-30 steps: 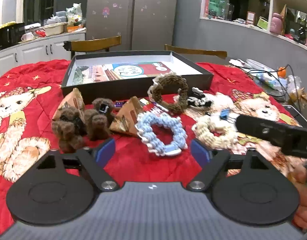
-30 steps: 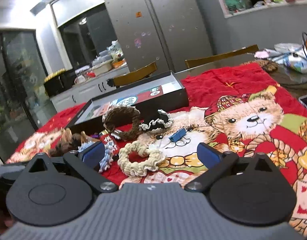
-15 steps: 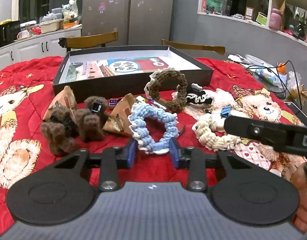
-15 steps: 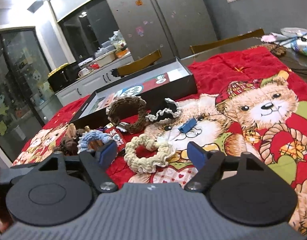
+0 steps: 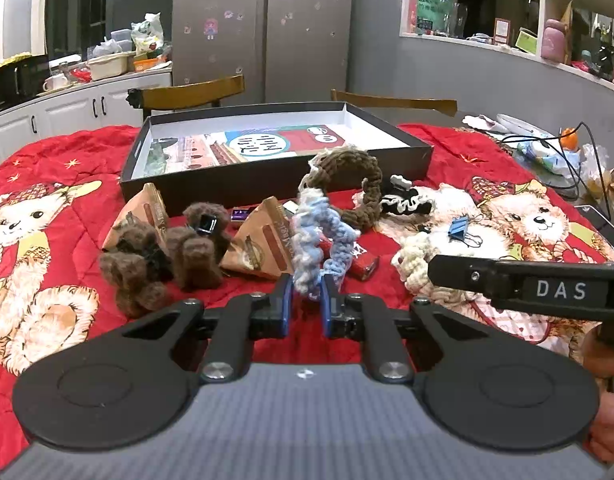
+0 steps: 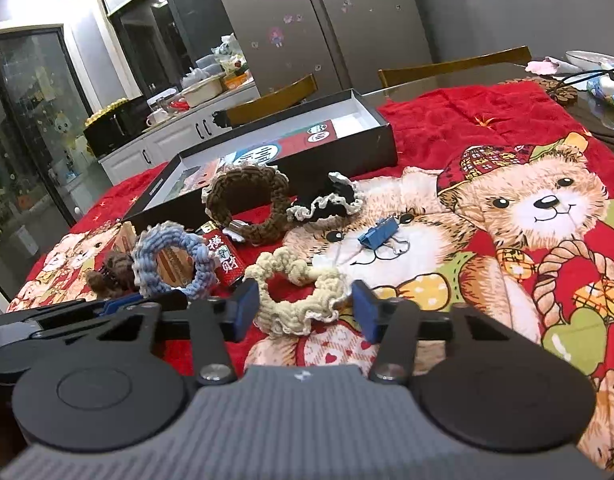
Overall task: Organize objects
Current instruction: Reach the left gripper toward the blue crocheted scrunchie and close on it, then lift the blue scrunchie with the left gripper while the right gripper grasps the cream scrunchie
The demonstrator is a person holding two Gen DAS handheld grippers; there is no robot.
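Lying farthest left on the red bear-print surface (image 5: 87, 152) are two brown fuzzy toys (image 5: 163, 256), with two tan triangular packets (image 5: 263, 244) seen just behind and beside them. Next to these, the blue scrunchie (image 5: 319, 236) is pinched at its lower edge between the nearly closed fingers of the left gripper (image 5: 305, 304) and stands upright; whether it is fully clear of the surface cannot be told. A small red packet (image 5: 361, 266) is seen right behind it. Further right a brown scrunchie (image 5: 357, 184), a black-and-white scrunchie (image 5: 405, 202), a blue binder clip (image 5: 459, 230) and a cream scrunchie (image 6: 303, 296) are spread out. The right gripper (image 6: 305, 308) is held open, its fingers set either side of the cream scrunchie without touching it. At the back, a shallow black box (image 5: 411, 152) is seen, holding only a printed sheet (image 5: 263, 146). Only the right wrist view shows the blue scrunchie face-on as a ring; the left wrist view alone shows the right gripper's black body from the side.
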